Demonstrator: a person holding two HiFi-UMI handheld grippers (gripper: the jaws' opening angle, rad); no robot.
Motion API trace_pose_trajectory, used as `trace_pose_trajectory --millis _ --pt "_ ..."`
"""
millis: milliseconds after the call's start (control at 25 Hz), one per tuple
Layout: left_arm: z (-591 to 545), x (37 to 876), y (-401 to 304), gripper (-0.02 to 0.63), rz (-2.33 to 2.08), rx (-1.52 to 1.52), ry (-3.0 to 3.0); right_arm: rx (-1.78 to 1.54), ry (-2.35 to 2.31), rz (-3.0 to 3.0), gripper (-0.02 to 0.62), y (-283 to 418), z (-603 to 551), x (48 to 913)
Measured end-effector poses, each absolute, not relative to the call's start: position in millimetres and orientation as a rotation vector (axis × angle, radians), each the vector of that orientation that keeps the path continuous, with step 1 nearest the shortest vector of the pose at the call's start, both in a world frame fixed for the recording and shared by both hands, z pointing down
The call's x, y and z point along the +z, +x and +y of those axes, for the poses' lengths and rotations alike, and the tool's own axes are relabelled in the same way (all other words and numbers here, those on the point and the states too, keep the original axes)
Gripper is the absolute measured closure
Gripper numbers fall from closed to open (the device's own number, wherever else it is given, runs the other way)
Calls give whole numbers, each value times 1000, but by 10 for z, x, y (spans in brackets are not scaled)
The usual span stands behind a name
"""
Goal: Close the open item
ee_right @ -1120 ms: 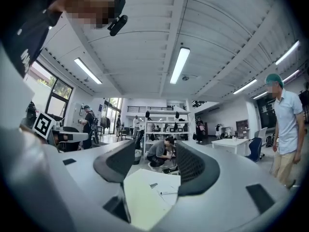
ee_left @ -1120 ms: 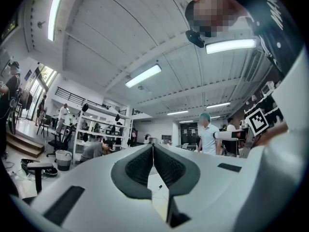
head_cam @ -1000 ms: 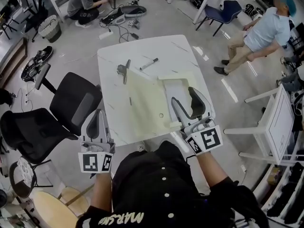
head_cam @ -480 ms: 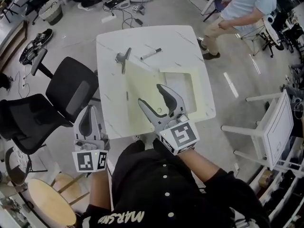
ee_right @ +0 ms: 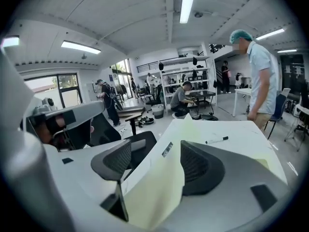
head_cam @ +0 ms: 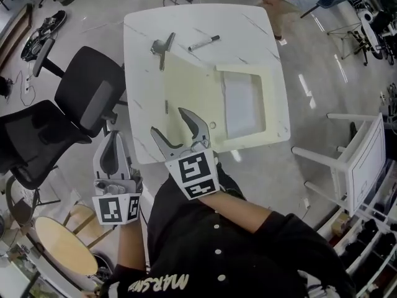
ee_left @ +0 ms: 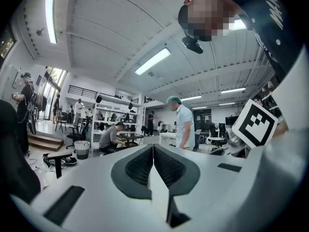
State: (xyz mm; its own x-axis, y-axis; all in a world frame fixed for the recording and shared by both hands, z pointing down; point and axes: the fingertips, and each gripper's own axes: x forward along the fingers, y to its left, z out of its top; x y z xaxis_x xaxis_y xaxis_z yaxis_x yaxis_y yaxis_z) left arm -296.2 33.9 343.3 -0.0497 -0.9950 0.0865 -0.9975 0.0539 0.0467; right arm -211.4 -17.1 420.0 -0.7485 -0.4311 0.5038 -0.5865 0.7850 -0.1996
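A: What sits closest in?

B: The left gripper (head_cam: 115,143). It hangs off the near-left side of the table (head_cam: 142,30), just beside a black office chair (head_cam: 93,101). Its jaws are pressed together with nothing between them, and its own view looks level across the room rather than at the table.

A: And the other one?

B: The right gripper (head_cam: 167,120) is over the table's near edge, angled down and away from the person. Its jaws stand wide apart and have just been opening. The near edge of the flap (ee_right: 159,187) rises between them, closer to the right-hand jaw. The pads do not pinch it.

A: So where is the open item?

B: The pale yellow case (head_cam: 268,104) lies open across the middle of the table. Its shallow tray half is on the right, with a white sheet (head_cam: 240,104) inside the frame. The flap spreads out to the left of the tray, and its near corner reaches the right gripper.

A: Anything further back?

B: A grey metal clip (head_cam: 162,45) and a black marker (head_cam: 203,42) lie on the bare tabletop just past the flap's far edge, near each other but apart. Beyond the far edge of the table, a person (ee_right: 260,76) in a light shirt stands on the floor.
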Motion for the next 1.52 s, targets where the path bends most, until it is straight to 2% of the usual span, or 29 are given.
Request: trace_pose_trajectory --millis 240,520,560,640,720,1080,1520 --pt "345 3585 -2967 588 -2186 50 2071 419 810 -2399 273 -2173 -77 4560" --pt "342 3667 -2907 588 -2158 61 2075 514 808 -2345 281 -2133 -27 4768" --pt "343 3679 -2900 588 -2155 63 2075 529 806 -2346 311 -2128 -17 4761" --pt "345 3699 -2885 588 -2149 65 2077 548 811 -2350 416 -2113 1 4722" --pt "343 3711 -2863 588 -2141 63 2086 556 830 -2343 461 -2074 4 4690" --pt "303 3637 -2719 588 -2103 42 2149 578 864 -2342 512 -1734 -124 4481" --pt "30 3554 -2290 588 -2004 51 2263 620 881 -2399 537 -1062 -379 4345"
